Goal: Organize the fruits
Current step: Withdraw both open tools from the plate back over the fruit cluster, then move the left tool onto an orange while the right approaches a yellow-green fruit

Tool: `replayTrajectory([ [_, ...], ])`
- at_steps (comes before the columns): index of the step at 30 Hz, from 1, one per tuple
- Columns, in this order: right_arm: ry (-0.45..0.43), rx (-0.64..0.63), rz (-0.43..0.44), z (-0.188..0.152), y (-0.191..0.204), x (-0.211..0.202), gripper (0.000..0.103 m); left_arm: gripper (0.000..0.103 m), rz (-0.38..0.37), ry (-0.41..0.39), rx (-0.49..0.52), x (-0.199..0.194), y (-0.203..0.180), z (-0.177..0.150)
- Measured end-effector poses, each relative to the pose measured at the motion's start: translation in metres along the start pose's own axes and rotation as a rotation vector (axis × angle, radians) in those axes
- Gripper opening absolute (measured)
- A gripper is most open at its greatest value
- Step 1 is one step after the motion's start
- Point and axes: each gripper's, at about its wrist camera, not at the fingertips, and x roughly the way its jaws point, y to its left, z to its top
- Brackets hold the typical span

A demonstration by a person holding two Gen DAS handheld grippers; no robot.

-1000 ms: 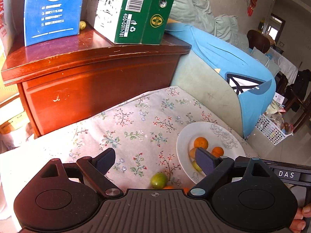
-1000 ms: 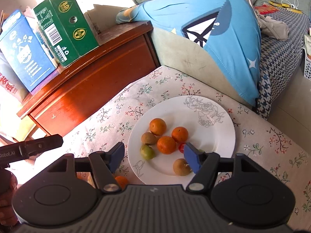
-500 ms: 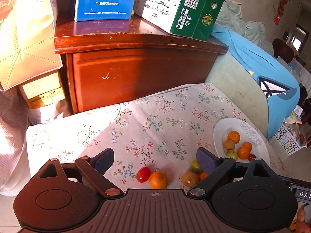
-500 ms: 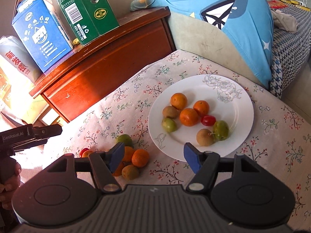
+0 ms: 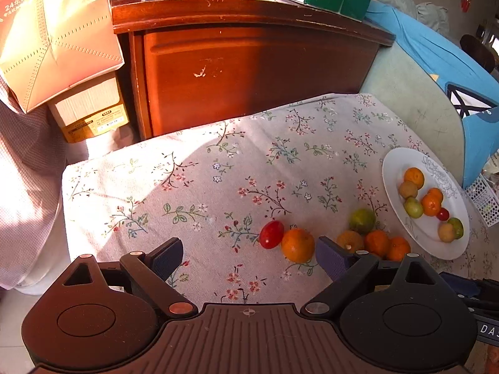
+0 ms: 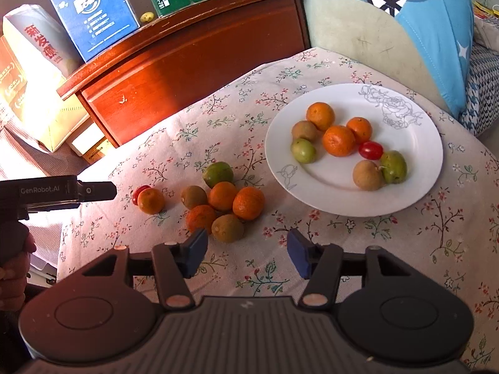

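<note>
Plate [image 6: 414, 187]: white, on the flowered cloth [image 6: 358, 249], at about two o'clock from the right gripper [image 6: 246, 251]; it carries three oranges, a cherry tomato, two green fruits and two brown ones.
Loose pile [image 6: 223, 202]: still on the cloth at eleven o'clock from the right gripper, just ahead of its left pad; oranges, two brown fruits and a green one touching each other.
Stray pair: a small orange [image 6: 150, 201] and a red tomato [image 5: 271, 234] touching, at nine o'clock from the pile.
Right jaws: closing, partly open, nothing between the pads; only cloth shows in the gap.
Left gripper [image 5: 249, 260]: jaws wide apart and empty; the stray orange sits just inside its right pad, the tomato at twelve o'clock.
Risk, rolling: the fruits are round and packed; I judge that nudging one with a pad could scatter the rest, perhaps off the cloth's near edge.
Risk, early closing: the right pads narrow before any fruit is between them, so they may push the brown fruit [image 6: 227, 228] away rather than straddle it.
Risk, squashing: the tomato is soft; a hard squeeze could burst it.
Risk, collision: both grippers work the same cluster and may bump.
Risk, plate: a dropped fruit could knock those already there off the rim.
</note>
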Motion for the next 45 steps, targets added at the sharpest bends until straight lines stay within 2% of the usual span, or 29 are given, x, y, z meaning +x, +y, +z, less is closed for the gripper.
replayTrajectory([
  [2,0.008,-0.013,0.007,-0.002,0.001,0.006,0.046,0.093,0.007,0.016,-0.014,0.003,0.002,-0.002],
  [6,0.016,-0.021,0.008,-0.004,0.003,0.018,0.045,0.093,0.019,0.028,-0.023,0.007,0.003,-0.005],
  [8,0.022,-0.028,0.008,-0.004,0.005,0.023,0.041,0.093,0.02,0.028,-0.031,0.008,0.003,-0.007],
  [12,0.02,-0.039,0.0,-0.003,0.007,0.031,0.038,0.093,0.007,0.026,-0.054,0.011,0.001,-0.011],
  [17,0.014,-0.056,0.015,-0.003,0.013,0.037,0.025,0.093,-0.002,-0.002,-0.041,0.011,-0.008,-0.017],
  [21,0.007,-0.076,0.011,-0.004,0.017,0.038,0.025,0.091,0.003,-0.032,-0.027,0.012,-0.015,-0.022],
  [25,0.02,-0.051,0.006,-0.004,0.014,0.035,0.024,0.091,-0.031,-0.057,-0.023,0.013,-0.024,-0.025],
  [28,0.029,-0.034,0.013,-0.005,0.011,0.033,0.024,0.086,-0.035,-0.068,-0.039,0.017,-0.029,-0.028],
  [35,0.037,-0.022,0.02,-0.007,0.008,0.032,0.025,0.084,-0.009,-0.101,-0.196,0.025,-0.028,-0.026],
  [41,0.039,-0.021,0.024,-0.008,0.007,0.032,0.025,0.084,0.058,-0.085,-0.262,0.036,-0.036,-0.022],
  [42,0.04,-0.02,0.025,-0.009,0.007,0.031,0.025,0.082,0.062,-0.079,-0.275,0.038,-0.036,-0.022],
  [43,0.04,-0.02,0.025,-0.009,0.007,0.031,0.025,0.075,0.073,-0.083,-0.28,0.039,-0.037,-0.022],
  [44,0.041,-0.018,0.026,-0.009,0.006,0.031,0.025,0.062,0.082,-0.091,-0.274,0.039,-0.039,-0.021],
  [45,0.041,-0.017,0.026,-0.01,0.006,0.03,0.025,0.053,0.076,-0.087,-0.267,0.041,-0.04,-0.02],
])
